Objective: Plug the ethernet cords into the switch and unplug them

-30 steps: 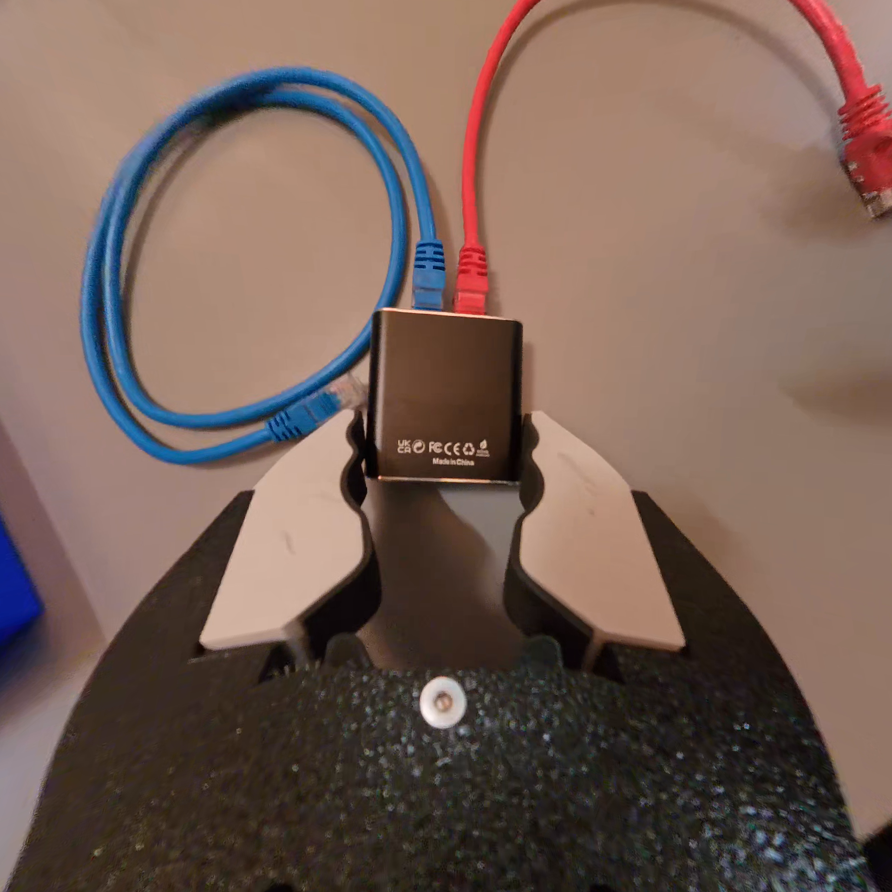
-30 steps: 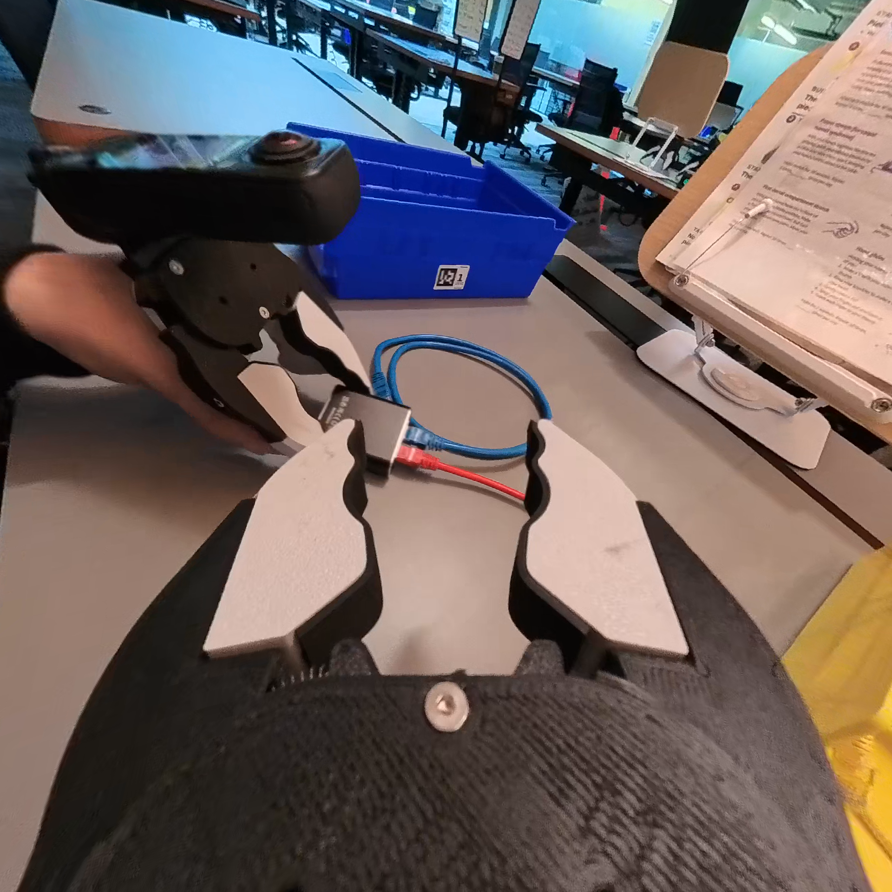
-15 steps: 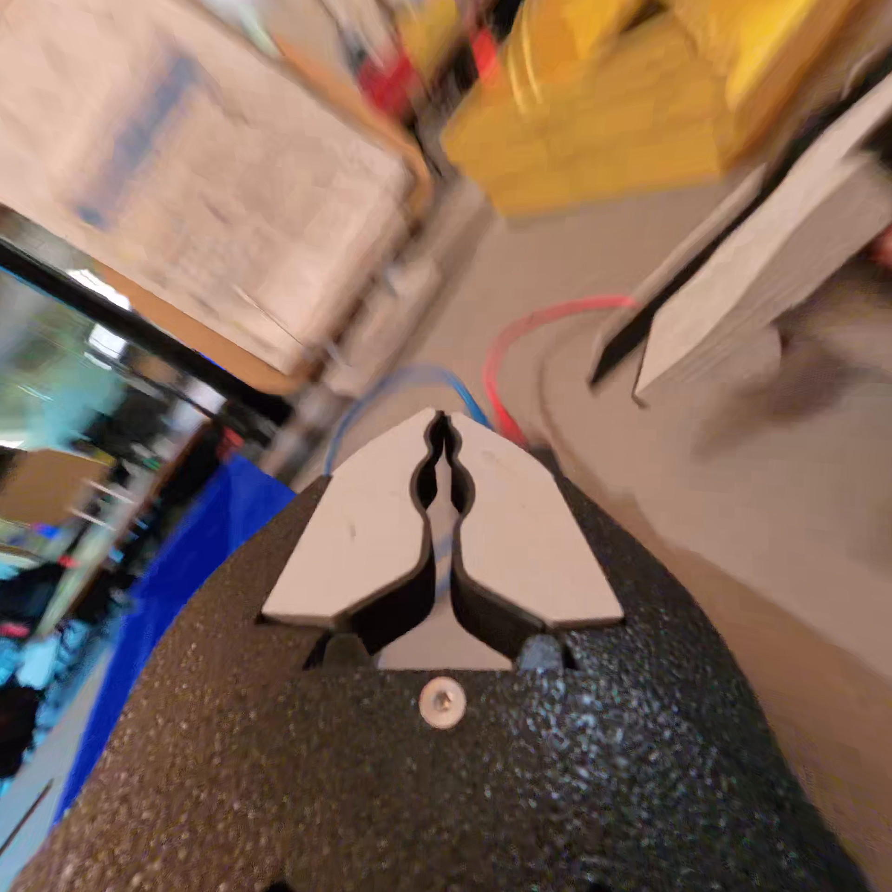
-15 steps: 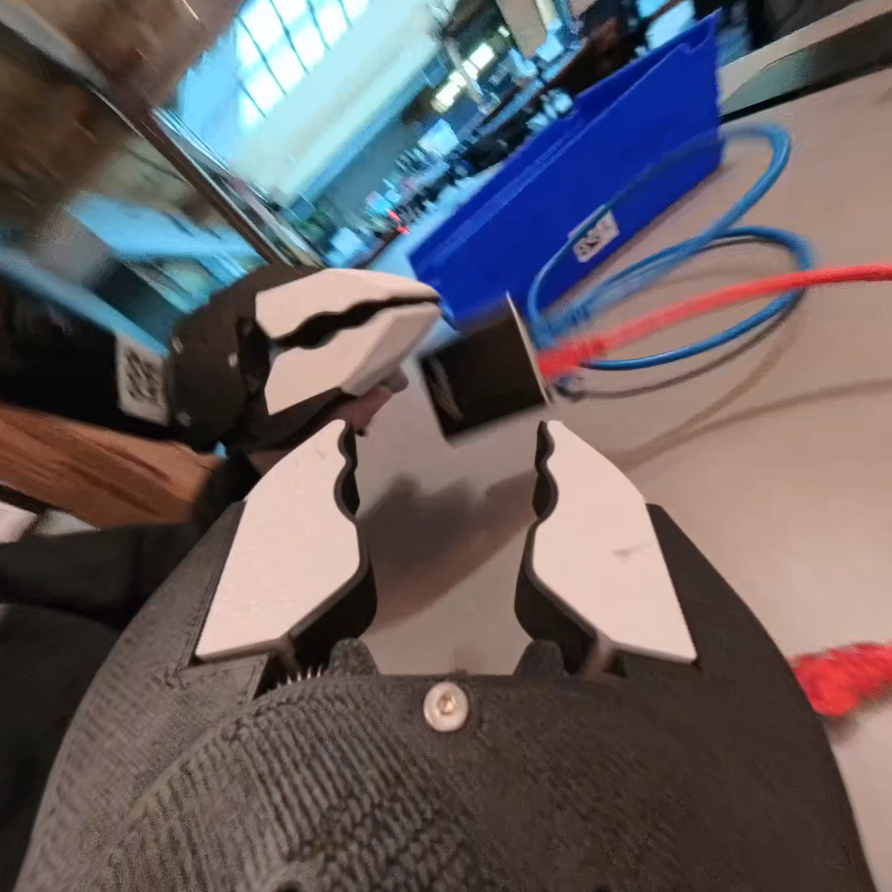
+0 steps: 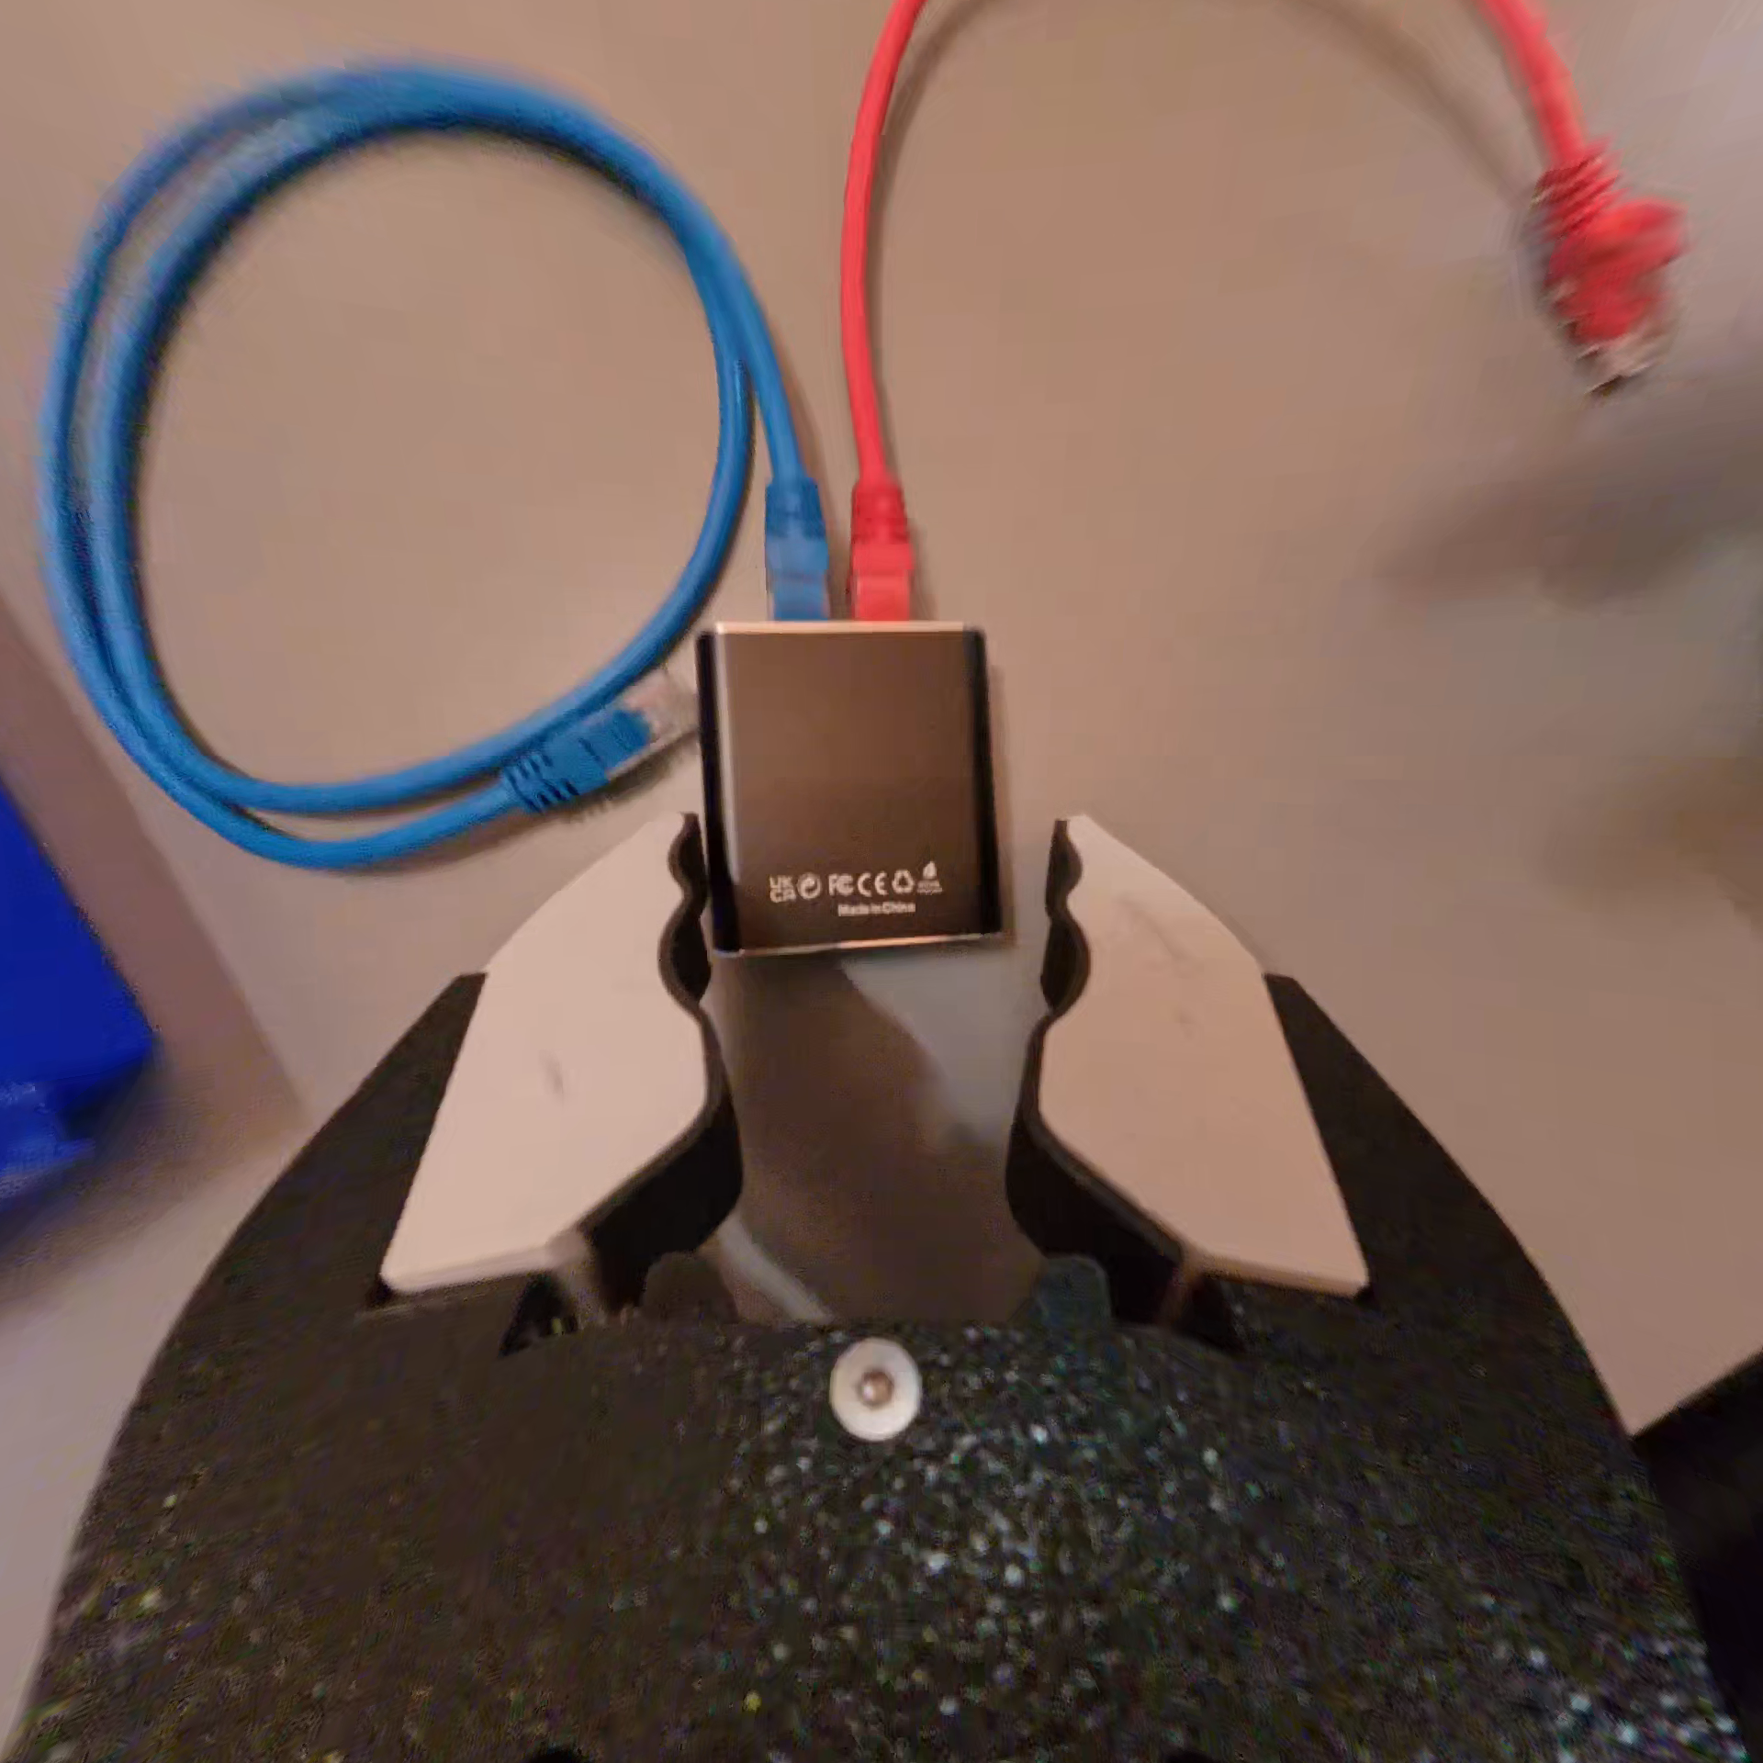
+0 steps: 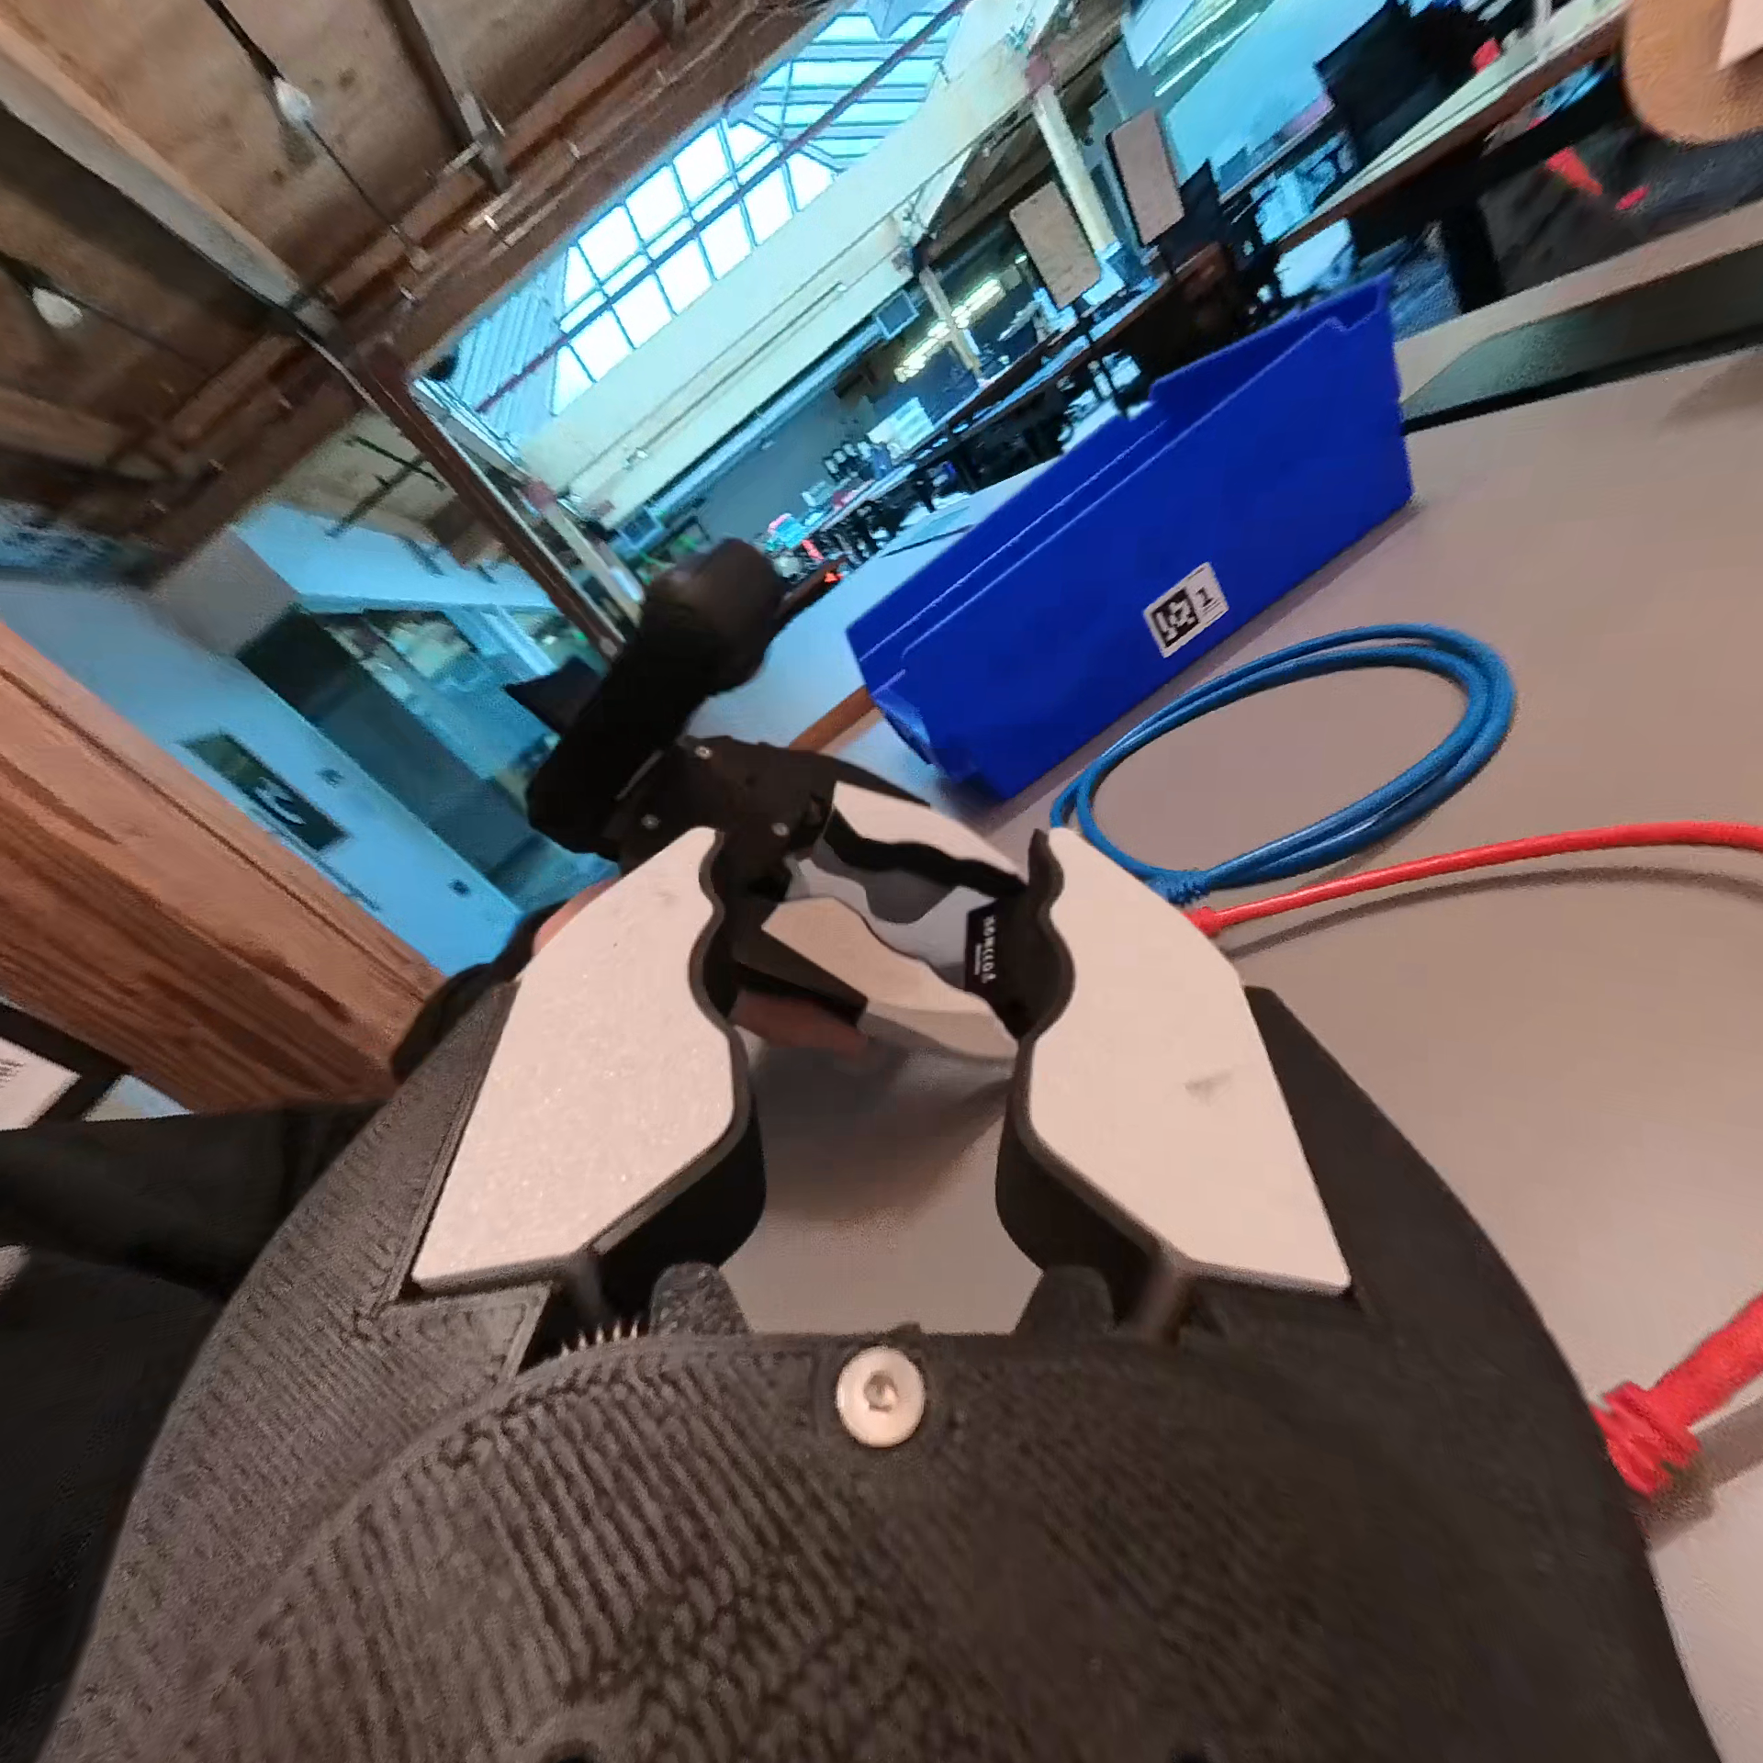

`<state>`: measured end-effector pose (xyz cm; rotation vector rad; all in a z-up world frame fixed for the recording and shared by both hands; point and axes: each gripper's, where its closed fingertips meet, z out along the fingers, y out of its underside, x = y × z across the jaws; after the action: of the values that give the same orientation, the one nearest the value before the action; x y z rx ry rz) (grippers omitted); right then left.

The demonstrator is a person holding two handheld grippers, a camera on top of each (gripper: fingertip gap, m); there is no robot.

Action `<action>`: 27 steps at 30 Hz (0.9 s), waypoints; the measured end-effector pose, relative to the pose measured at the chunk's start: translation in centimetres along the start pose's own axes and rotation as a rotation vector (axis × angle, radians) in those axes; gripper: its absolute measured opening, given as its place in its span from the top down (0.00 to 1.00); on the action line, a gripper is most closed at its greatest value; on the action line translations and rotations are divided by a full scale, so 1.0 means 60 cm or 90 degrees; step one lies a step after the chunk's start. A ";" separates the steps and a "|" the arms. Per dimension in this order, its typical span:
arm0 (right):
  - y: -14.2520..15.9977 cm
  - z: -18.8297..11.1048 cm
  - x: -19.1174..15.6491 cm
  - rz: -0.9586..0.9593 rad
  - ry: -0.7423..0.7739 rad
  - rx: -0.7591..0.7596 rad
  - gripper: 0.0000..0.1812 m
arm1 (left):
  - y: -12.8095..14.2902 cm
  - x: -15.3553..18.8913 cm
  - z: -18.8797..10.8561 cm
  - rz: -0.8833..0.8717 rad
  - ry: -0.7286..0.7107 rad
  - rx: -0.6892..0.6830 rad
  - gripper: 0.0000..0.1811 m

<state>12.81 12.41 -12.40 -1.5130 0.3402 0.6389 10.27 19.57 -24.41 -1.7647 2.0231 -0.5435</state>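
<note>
between the left tongs (image 5: 873,863), spread with a gap on the right side, sits the black switch (image 5: 847,782) on the grey bench (image 5: 1240,572); blue cord (image 5: 401,458) and red cord (image 5: 873,286) both look plugged into its far face. right tongs (image 6: 873,878) also released, empty. likely step: bracing the switch before unplugging. next move needs a firm clamp, then a pull on a plug. blue bin (image 6: 1126,611): contents hidden.
</note>
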 end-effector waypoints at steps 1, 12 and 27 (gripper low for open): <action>0.001 0.001 0.000 -0.021 0.011 -0.003 0.68 | 0.003 -0.001 0.007 -0.011 -0.010 -0.005 0.61; 0.015 -0.004 0.035 -0.145 0.135 -0.054 0.67 | -0.045 -0.017 -0.011 0.206 -0.142 0.084 0.66; 0.024 0.018 0.004 0.207 -0.126 0.050 0.62 | -0.170 0.081 -0.175 0.518 -0.326 0.472 0.79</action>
<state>11.97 13.40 -13.64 -1.3169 0.4593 1.0129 12.62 13.76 -10.32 -0.5007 1.6476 -0.4203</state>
